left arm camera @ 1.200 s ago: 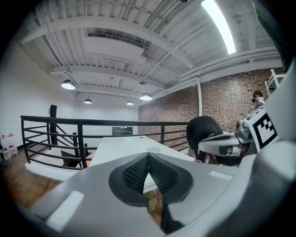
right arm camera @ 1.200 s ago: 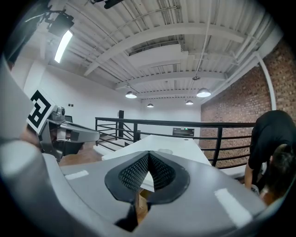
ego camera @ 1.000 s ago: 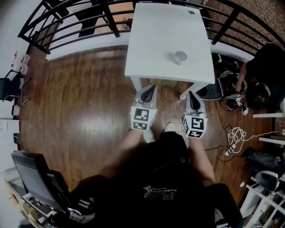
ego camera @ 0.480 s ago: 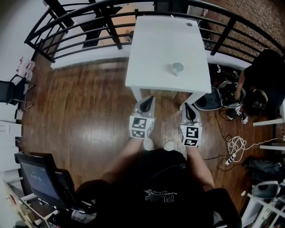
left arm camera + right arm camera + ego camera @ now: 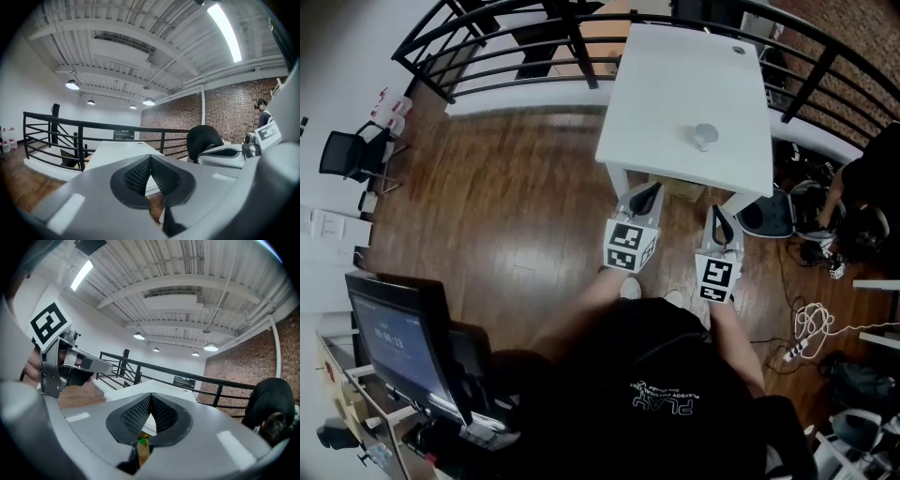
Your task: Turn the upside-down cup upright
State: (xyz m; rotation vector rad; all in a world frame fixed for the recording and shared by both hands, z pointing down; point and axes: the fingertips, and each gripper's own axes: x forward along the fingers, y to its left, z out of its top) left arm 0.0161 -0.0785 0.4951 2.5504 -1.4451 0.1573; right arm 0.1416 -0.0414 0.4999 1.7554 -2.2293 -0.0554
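The cup (image 5: 705,137) stands on the table (image 5: 675,75) ahead of me. My left gripper (image 5: 648,192) and right gripper (image 5: 718,218) are side by side before its near edge. A railing (image 5: 516,47) runs behind the table. A monitor (image 5: 398,342) is at my left.

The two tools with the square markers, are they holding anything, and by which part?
Nothing is held. The left tool and right tool are both shut and empty, short of the white rectangular table, where the small grey cup stands untouched.

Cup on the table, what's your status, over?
Left gripper and right gripper shut, empty, short of table. Cup untouched on it. Nothing between.
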